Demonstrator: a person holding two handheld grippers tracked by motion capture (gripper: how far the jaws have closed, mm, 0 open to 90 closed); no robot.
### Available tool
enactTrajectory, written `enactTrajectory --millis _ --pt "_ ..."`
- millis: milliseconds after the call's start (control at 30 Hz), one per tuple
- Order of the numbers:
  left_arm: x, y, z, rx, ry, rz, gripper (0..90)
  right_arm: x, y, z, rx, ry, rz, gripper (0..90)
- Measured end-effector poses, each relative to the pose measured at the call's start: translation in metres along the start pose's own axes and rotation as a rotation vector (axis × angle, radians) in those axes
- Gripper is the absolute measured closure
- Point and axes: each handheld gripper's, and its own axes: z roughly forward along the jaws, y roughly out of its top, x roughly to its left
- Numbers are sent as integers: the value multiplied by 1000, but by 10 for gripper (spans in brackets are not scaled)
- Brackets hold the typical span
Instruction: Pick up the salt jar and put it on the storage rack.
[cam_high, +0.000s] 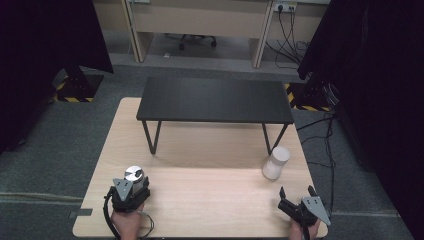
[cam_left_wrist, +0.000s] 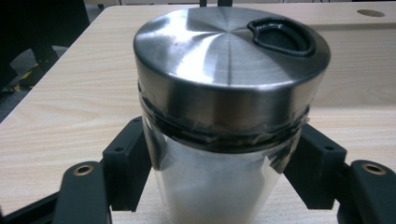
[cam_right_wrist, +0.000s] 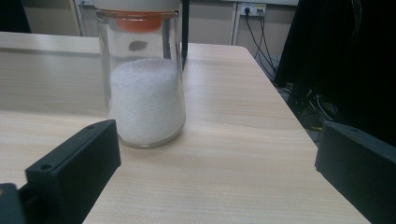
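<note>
1. High view: A light wooden table (cam_high: 200, 150) fills the middle, with a small black bench (cam_high: 215, 100) standing on its far half as the landmark. The person's left hand (cam_high: 126, 222) comes in from the bottom edge, well in front of the bench's left leg, and holds the left gripper (cam_high: 131, 187) level, pointing away toward the bench. Its jaws sit on either side of a steel-lidded jar (cam_high: 134, 176), which stands upright on the table in front of the bench's left leg. The right hand (cam_high: 304, 231) enters at the bottom right corner and holds the right gripper (cam_high: 298, 194) low over the table, tilted slightly toward the bench's right leg, its fingers spread apart with nothing between them. A white-filled glass jar (cam_high: 276, 162) stands upright just in front of the bench's right leg, apart from the right gripper.

2. Left gripper view: The steel-lidded jar (cam_left_wrist: 224, 116) stands close up, its brushed lid carrying a black flip tab. The two black jaws press against the clear glass body from both sides, just below the lid: clamped on the jar.

3. Right gripper view: The two black jaws stand wide apart and empty. The glass jar (cam_right_wrist: 144, 93), partly filled with white granules, stands ahead and toward the left jaw, untouched. One bench leg (cam_right_wrist: 185, 32) rises behind it.
</note>
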Motion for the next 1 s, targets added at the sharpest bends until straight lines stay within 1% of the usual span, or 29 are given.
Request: enactTrajectory --millis 233,400,600,767,833,867,967,1000 --pt "-1 4 -1 11 -5 5 308 0 0 0 -1 0 1 3" --pt "-2 8 -3 8 -10 13 308 0 0 0 -2 1 1 3" --pt "-6 16 -9 -4 -20 15 308 -1 -1 0 -5 4 4 3" --pt "-10 25 -13 -22 -34 24 308 -1 -1 -1 -9 5 9 3" --pt "-12 30 -14 -34 -46 28 308 0 -1 0 -5 1 6 3" --pt "-12 30 -14 -34 -46 28 308 0 0 0 -3 1 3 3" --pt "-18 39 -15 -43 -53 32 308 0 -1 0 -5 3 7 3" --pt "-18 39 -15 -43 -53 32 308 -1 -1 0 -7 5 9 3"
